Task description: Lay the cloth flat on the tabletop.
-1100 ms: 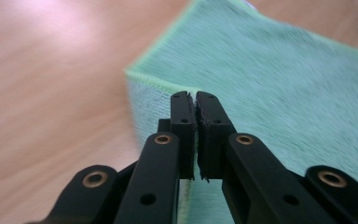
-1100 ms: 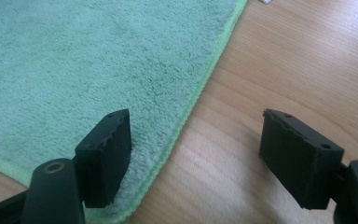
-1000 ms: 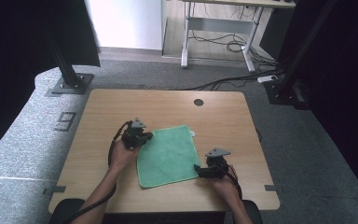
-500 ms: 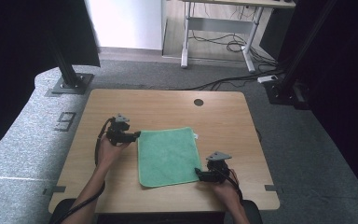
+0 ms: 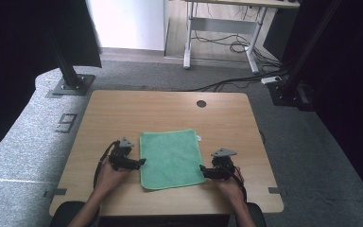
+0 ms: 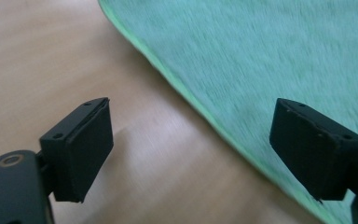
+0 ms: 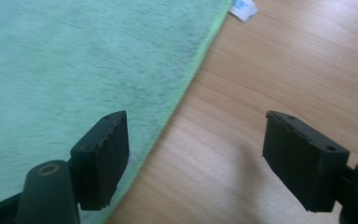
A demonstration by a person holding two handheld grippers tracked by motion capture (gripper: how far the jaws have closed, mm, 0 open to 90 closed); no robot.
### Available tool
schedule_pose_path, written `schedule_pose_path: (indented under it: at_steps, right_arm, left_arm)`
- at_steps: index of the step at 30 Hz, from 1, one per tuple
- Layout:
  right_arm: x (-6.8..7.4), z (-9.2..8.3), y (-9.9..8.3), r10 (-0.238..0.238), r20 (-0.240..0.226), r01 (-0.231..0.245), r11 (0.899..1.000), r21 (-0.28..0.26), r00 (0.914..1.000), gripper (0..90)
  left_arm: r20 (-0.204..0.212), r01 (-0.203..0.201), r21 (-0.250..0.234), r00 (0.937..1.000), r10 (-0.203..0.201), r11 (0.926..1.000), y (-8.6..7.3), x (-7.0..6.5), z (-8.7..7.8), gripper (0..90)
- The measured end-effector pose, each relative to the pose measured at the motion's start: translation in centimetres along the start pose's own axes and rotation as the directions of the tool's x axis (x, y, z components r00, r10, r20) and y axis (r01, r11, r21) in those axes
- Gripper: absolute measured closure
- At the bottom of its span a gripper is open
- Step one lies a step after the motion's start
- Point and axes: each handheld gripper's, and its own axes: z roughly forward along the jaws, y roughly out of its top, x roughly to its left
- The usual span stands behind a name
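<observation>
With both my left gripper [image 5: 141, 162] and right gripper [image 5: 203, 171] gaping empty astride the green cloth's [image 5: 171, 156] side edges, the left's jaws having just been opening, I judge a fold comes next, needing each edge pinched.

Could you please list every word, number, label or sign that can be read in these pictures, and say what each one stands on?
"9": a large pale numeral marked on the grey carpet floor, left of the light wooden table.
Small white tag with a blue mark, at the edge of the green fleecy cloth: too small and blurred to read.
Nothing else readable.
</observation>
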Motion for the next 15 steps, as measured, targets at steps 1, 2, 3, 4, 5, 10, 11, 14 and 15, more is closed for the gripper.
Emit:
schedule_pose_path:
  at_steps: [1,2,3,4,5,10,11,14,15]
  right_arm:
    - [-0.1,0.2,0.1,-0.004,0.005,0.004,1.000,0.005,1.0000,21.8]
    - [-0.5,0.6,0.0,-0.006,0.015,0.005,1.000,0.024,0.9999,21.8]
    - [-0.5,0.8,-0.2,-0.005,0.014,0.004,1.000,0.031,0.9999,21.5]
    - [-0.5,0.8,-0.3,-0.003,0.010,0.003,1.000,0.024,0.9999,21.6]
    - [-0.5,0.8,-0.3,0.004,0.010,-0.004,1.000,0.023,0.9999,21.7]
    - [-0.2,0.4,-0.9,0.014,0.001,-0.014,1.000,0.016,0.9999,21.7]
    - [-0.1,0.3,-1.0,0.017,-0.002,-0.017,1.000,0.013,0.9999,21.6]
    - [0.2,0.1,-1.2,0.014,-0.002,-0.014,1.000,0.013,0.9999,21.4]
    - [0.3,0.1,-1.2,0.016,0.000,-0.016,1.000,0.013,0.9999,21.2]
  left_arm:
    - [0.000,0.002,0.004,1.0000,-0.002,1.0000,-0.5,-0.6,-0.2,12.6]
    - [0.009,-0.001,0.003,1.0000,0.001,1.0000,-0.7,-1.0,-0.3,12.3]
    - [0.010,-0.007,0.008,0.9999,0.007,0.9999,-1.0,-1.3,-0.4,11.9]
    - [-0.009,-0.033,0.023,0.9994,0.034,0.9992,-1.3,-1.8,-0.3,11.7]
    - [-0.034,-0.055,0.038,0.9978,0.056,0.9978,-1.4,-2.0,-0.1,11.6]
    - [-0.042,-0.027,0.033,0.9987,0.029,0.9991,-1.0,-1.2,0.4,8.9]
    - [-0.041,-0.018,0.032,0.9990,0.020,0.9993,-1.0,-1.0,0.5,8.8]
    - [-0.045,-0.014,0.022,0.9988,0.015,0.9996,-0.8,-0.6,0.7,8.7]
    - [-0.044,-0.016,0.019,0.9989,0.017,0.9997,-0.8,-0.6,0.8,8.7]
